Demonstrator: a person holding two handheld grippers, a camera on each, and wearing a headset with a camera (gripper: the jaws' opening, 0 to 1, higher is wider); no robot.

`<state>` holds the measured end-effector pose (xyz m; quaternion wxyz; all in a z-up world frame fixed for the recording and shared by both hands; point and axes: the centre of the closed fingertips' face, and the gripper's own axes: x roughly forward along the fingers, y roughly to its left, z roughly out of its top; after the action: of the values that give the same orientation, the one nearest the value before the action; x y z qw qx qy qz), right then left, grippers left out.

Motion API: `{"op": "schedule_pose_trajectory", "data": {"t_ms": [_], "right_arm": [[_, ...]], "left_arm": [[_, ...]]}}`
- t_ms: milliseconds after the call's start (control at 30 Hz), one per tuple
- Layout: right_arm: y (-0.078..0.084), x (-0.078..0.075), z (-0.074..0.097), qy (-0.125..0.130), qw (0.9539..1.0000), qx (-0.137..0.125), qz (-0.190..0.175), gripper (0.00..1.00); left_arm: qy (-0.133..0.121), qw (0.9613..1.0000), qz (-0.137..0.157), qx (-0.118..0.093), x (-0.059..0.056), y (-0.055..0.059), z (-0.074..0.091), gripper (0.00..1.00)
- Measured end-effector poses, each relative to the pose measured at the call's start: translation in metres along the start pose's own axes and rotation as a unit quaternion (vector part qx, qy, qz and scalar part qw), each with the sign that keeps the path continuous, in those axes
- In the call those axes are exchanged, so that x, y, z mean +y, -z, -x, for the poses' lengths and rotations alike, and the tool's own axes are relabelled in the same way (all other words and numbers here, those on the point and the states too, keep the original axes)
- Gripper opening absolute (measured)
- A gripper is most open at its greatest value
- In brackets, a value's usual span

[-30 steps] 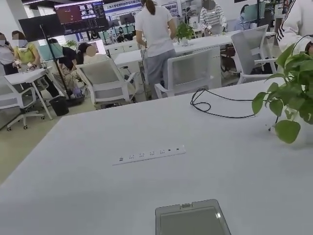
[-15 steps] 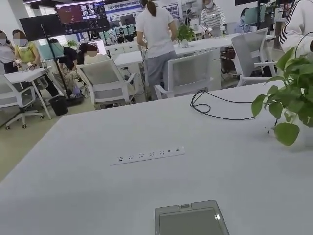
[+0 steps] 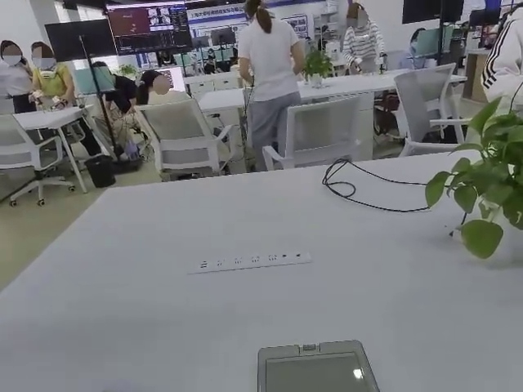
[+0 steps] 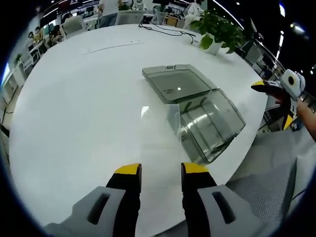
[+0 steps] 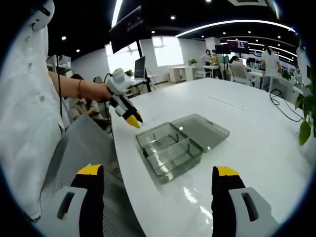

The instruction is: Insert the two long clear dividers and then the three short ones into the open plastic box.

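The open clear plastic box lies near the table's edge, its lid folded flat behind it. A faint clear sheet, perhaps a divider, is on the table against the box's near side. My left gripper is open above the table, short of the box, with nothing visible between its jaws. My right gripper is wide open and off the table's edge, looking at the box; a clear wall seems to split the base. The left gripper hovers beside the box. The lid is at the head view's bottom edge.
A potted plant stands at the table's right, with a black cable behind it. A white power strip is set in the table's middle. Office chairs and people stand beyond the far edge. The right gripper is off the table's side.
The head camera has shifted slightly, so the scene sits a little lower and to the right. The lid, power strip and plant have not moved on the table.
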<state>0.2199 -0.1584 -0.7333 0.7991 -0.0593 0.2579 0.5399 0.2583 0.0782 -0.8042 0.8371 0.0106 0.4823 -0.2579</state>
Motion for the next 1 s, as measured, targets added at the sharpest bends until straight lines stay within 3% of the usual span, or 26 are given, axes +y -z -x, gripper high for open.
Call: {"op": "schedule_pose_trajectory", "data": {"t_ms": [267,433,633,733,1000], "right_arm": [[-0.013,0.007,-0.009,-0.003,0.9999,-0.009,-0.014,0.86],[-0.031,0.011,-0.019,-0.002,0.9989,-0.019,-0.043,0.81],[-0.061,0.015,-0.030,0.007,0.9962,-0.044,-0.075,0.70],[-0.076,0.014,-0.034,0.016,0.9928,-0.065,-0.100,0.63],[-0.092,0.014,-0.054,0.039,0.9856,-0.078,-0.145,0.50]], "left_arm": [[0.032,0.9971,0.020,-0.066,-0.017,-0.021,0.016,0.30],[0.067,0.9919,0.023,-0.106,-0.039,-0.038,0.021,0.30],[0.099,0.9867,0.027,-0.126,-0.062,-0.048,0.025,0.30],[0.119,0.9822,0.035,-0.141,-0.074,-0.053,0.028,0.30],[0.151,0.9752,0.035,-0.158,-0.098,-0.058,0.030,0.30]]}}
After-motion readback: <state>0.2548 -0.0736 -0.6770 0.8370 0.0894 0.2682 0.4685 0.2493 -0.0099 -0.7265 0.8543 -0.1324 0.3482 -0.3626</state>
